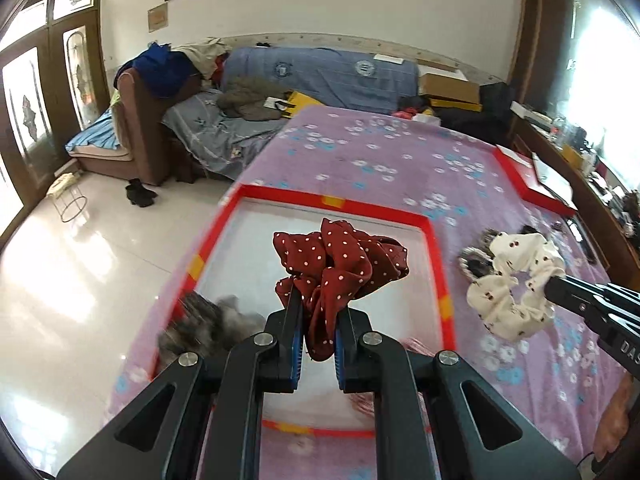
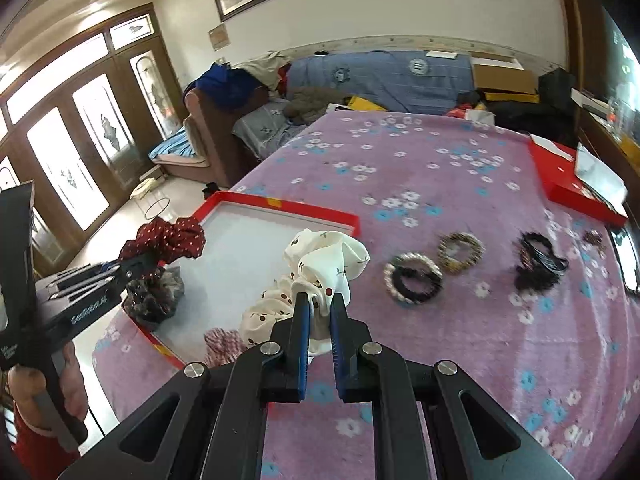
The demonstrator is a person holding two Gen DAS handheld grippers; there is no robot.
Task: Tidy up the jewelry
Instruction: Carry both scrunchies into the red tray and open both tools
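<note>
1. Two grippers, both pinching scrunchies, both held above the tabletop with its purple floral cloth (image 2: 420,184).
2. Left gripper (image 1: 318,300): jaws pressed onto the red dotted scrunchie (image 1: 340,264); fabric bunches above the tips and hangs down between the blue pads (image 1: 297,354).
3. Red-rimmed tray (image 1: 332,200) lies right below and ahead of the left gripper, white floor inside.
4. Grey scrunchie (image 1: 200,320) sits in the tray, below-left of the left gripper, blurred. A pink striped one (image 2: 220,344) lies at the tray's near edge, partly hidden.
5. Right gripper (image 2: 320,300): jaws pressed onto the white cherry-print scrunchie (image 2: 320,264), held up clear of the cloth, over the tray's right rim as seen from its own camera.
6. On the cloth ahead-right of the right gripper: a beaded ring with a black band (image 2: 412,278), a gold-brown beaded ring (image 2: 460,252) touching or just beside it, then a black hair tie pile (image 2: 536,262) further right, well apart.
7. Red box lid (image 2: 568,184) far ahead-right, papers on it.
8. A hand (image 2: 44,392) grips the left gripper's handle, seen at the right camera's left edge.
</note>
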